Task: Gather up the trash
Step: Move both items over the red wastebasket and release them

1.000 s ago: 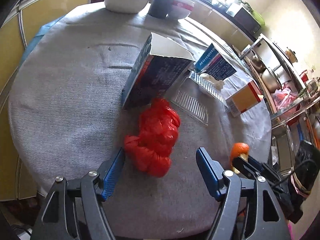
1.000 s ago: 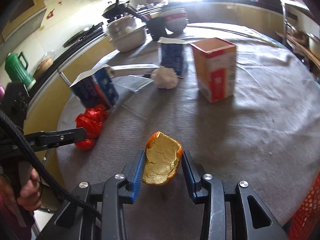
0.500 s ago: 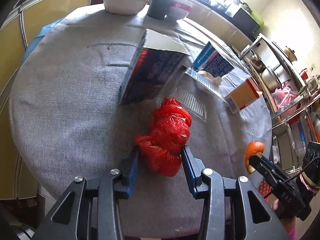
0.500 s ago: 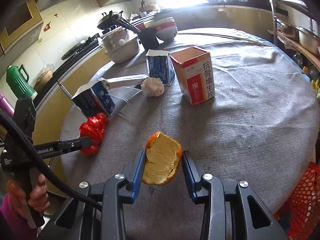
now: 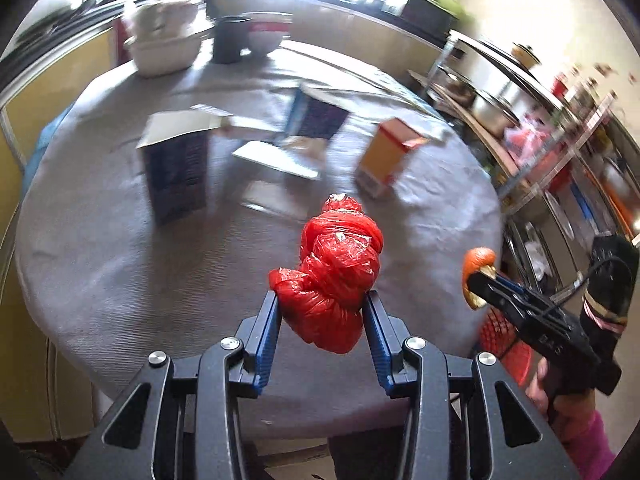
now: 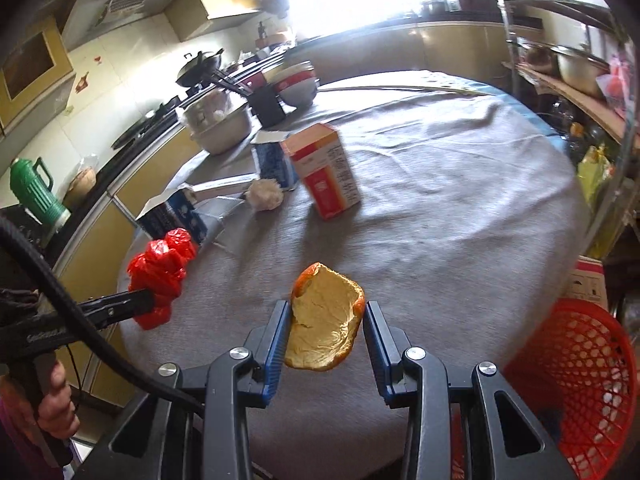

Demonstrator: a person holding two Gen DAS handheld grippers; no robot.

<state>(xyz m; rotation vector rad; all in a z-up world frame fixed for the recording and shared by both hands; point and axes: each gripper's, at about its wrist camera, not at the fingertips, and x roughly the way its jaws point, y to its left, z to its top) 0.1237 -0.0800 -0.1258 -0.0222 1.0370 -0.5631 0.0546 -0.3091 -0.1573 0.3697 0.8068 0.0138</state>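
My left gripper (image 5: pixel 322 300) is shut on a crumpled red plastic bag (image 5: pixel 336 276), which hangs clear of the grey tablecloth (image 5: pixel 120 272). The same red bag (image 6: pixel 160 272) shows at the left of the right wrist view, clamped in the left gripper (image 6: pixel 146 304). My right gripper (image 6: pixel 326 312) is shut on a piece of orange peel (image 6: pixel 324 324), pith side facing the camera. That peel (image 5: pixel 478 260) also appears at the right of the left wrist view, held past the table edge. A red mesh basket (image 6: pixel 576 384) stands on the floor at lower right.
On the round table stand a dark blue carton (image 5: pixel 176 176), a second blue carton (image 6: pixel 274 164), an orange-and-white box (image 6: pixel 326 170), a white crumpled wad (image 6: pixel 264 196) and clear plastic trays (image 5: pixel 276 156). Bowls and a dark cup (image 6: pixel 268 106) sit at the far edge. Metal shelving (image 5: pixel 560 132) stands right.
My left gripper closed on the red bag and lifted it off the table, moving right. My right gripper carried the orange peel up and back toward the table edge; the basket came into view.
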